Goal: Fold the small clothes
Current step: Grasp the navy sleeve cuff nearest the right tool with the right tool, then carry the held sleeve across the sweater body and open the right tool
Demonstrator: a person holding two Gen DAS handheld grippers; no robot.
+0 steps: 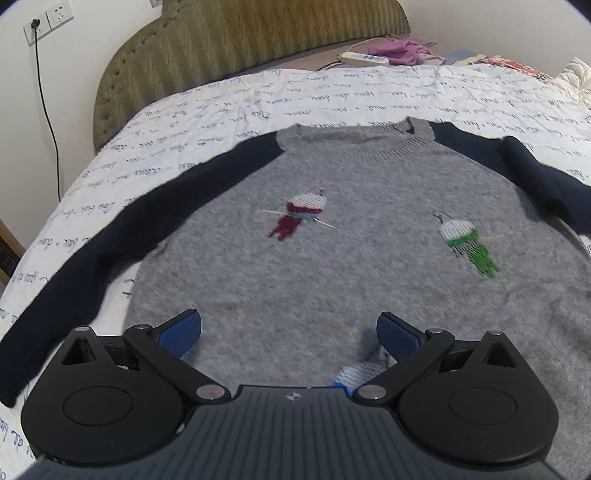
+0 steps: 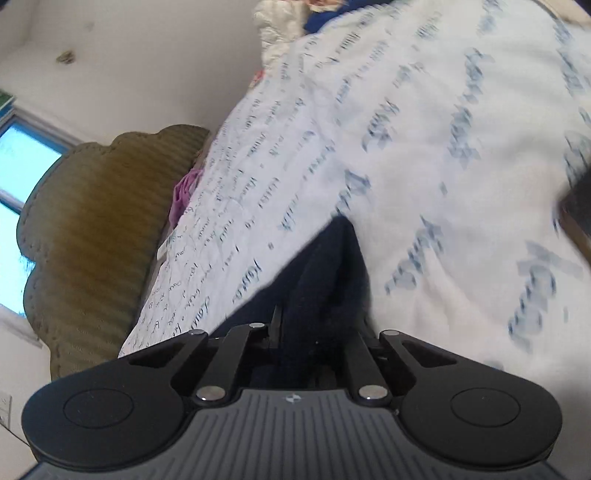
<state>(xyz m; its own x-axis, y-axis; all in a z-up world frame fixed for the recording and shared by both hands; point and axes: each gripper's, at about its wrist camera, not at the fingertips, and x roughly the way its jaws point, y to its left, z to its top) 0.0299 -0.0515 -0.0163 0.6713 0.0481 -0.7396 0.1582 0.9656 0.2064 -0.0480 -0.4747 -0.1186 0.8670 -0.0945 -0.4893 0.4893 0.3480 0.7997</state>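
Sweater (image 1: 332, 229), grey-bodied with dark navy sleeves, lies spread front-up across a white bedsheet (image 1: 221, 110) printed with lines of blue script, its ribbed neckline toward the olive padded headboard (image 1: 229, 40). Two small knitted figures decorate the chest, one in red (image 1: 295, 214) and one in green (image 1: 469, 243). One navy sleeve (image 1: 92, 251) stretches out flat along the sheet to the left of the picture, while the opposite sleeve (image 1: 535, 177) is bunched and lifted off the bed at the right edge.

Left gripper (image 1: 288, 332) hovers above the lower part of the grey body, its blue-padded fingers (image 1: 181, 332) spread wide with nothing between them; a white-and-blue patch of knitting shows just under its right finger.

Right gripper (image 2: 314, 325), seen from its own camera rolled steeply sideways, has its jaws drawn in tight on a fold of the navy sleeve (image 2: 332, 273), the dark fabric rising up out of the pinch against the script-covered sheet. That view is blurred.

At the head of the bed a white power strip (image 1: 364, 58) and a crumpled purple cloth (image 1: 399, 50) rest near the headboard. A black cable (image 1: 48, 110) hangs from a wall socket (image 1: 37, 27) beside the bed.
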